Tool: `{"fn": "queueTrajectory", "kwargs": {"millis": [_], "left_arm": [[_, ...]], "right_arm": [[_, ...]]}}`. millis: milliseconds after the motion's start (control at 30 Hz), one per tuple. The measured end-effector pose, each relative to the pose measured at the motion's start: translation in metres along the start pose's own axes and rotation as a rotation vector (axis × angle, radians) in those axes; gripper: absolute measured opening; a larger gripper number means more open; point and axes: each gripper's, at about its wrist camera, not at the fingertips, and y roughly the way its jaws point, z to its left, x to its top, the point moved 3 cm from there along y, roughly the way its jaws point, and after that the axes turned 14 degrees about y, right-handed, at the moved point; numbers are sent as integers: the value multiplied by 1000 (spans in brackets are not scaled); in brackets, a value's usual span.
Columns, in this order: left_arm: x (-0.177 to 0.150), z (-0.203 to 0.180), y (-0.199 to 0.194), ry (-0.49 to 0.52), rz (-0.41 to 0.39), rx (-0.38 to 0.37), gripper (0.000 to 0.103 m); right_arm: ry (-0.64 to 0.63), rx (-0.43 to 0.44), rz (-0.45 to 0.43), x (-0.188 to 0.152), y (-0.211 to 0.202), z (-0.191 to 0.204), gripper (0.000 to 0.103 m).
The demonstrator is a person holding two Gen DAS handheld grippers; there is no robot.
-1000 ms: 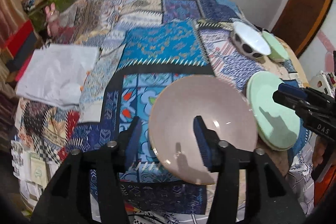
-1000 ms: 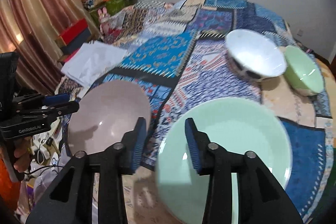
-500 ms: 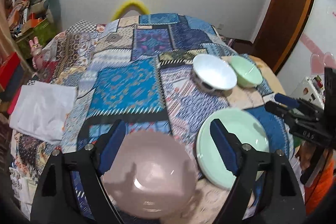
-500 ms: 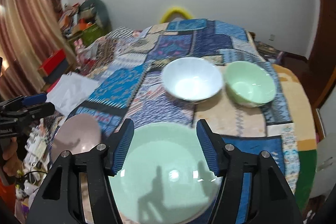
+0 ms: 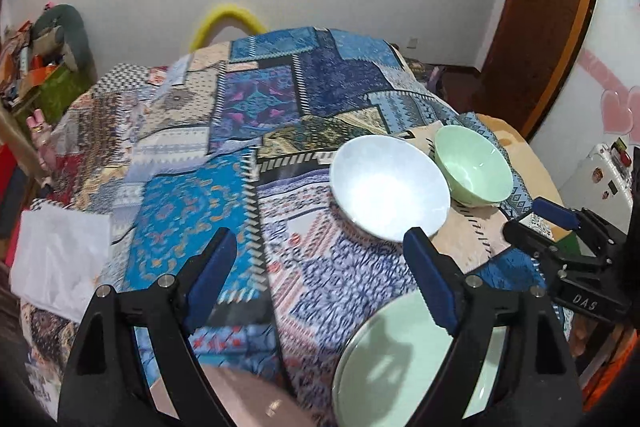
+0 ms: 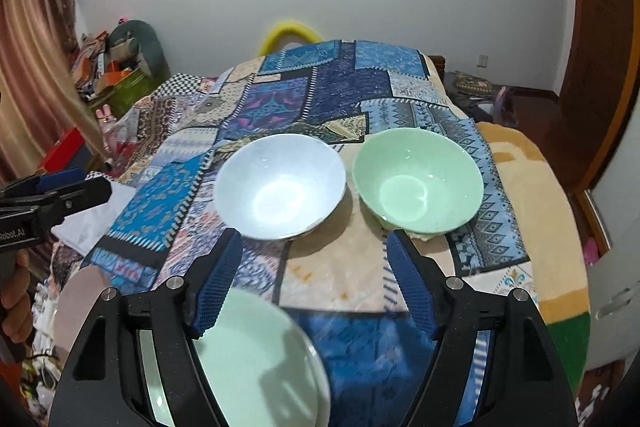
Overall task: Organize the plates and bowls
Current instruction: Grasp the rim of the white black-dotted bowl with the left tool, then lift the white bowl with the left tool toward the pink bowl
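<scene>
Left wrist view: left hand-held gripper [image 5: 316,279] wide apart, nothing btwn the pads, hovering over the patchwork bedspread [image 5: 192,195]. White bowl [image 5: 390,193] just past its right fingertip, green bowl [image 5: 474,165] beside that. Green plate [image 5: 384,359] low, under the right finger; pink plate [image 5: 240,399] at bottom edge. Right hand-held gripper [image 5: 532,219] at far right.

Right wrist view: right hand-held gripper [image 6: 314,279] jaws opening, empty. White bowl [image 6: 280,187] and green bowl [image 6: 418,181] side by side just ahead. Green plate [image 6: 256,355] under left finger, pink plate [image 6: 80,299] further left.
</scene>
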Motion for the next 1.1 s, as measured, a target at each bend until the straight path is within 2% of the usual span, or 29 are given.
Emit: {"fn": "queueTrajectory", "kwargs": {"millis": [67, 133, 200, 300, 567, 700, 733, 767, 933, 1100], "left_arm": [[6, -1, 19, 1, 18, -6, 81], [9, 0, 35, -3, 41, -17, 71], [12, 3, 55, -18, 76, -41, 63], [14, 6, 82, -40, 116, -75, 54], [20, -1, 130, -7, 165, -102, 39], [21, -3, 147, -6, 188, -128, 23], [20, -4, 152, -7, 195, -134, 17], [20, -4, 155, -8, 202, -141, 13], [17, -5, 159, -18, 212, -146, 12], [7, -5, 146, -23, 245, -155, 12]], "right_arm": [[12, 0, 20, 2, 14, -2, 71], [31, 16, 43, 3, 27, -5, 65], [50, 33, 83, 4, 42, -7, 51], [75, 51, 126, 4, 60, -10, 42], [100, 71, 197, 4, 89, -12, 36], [105, 63, 208, 3, 97, -14, 35], [105, 61, 215, 3, 100, -14, 32], [104, 65, 223, 4, 103, -13, 24], [84, 55, 218, 3, 100, -10, 23], [77, 76, 242, 0, 93, -8, 23]]}}
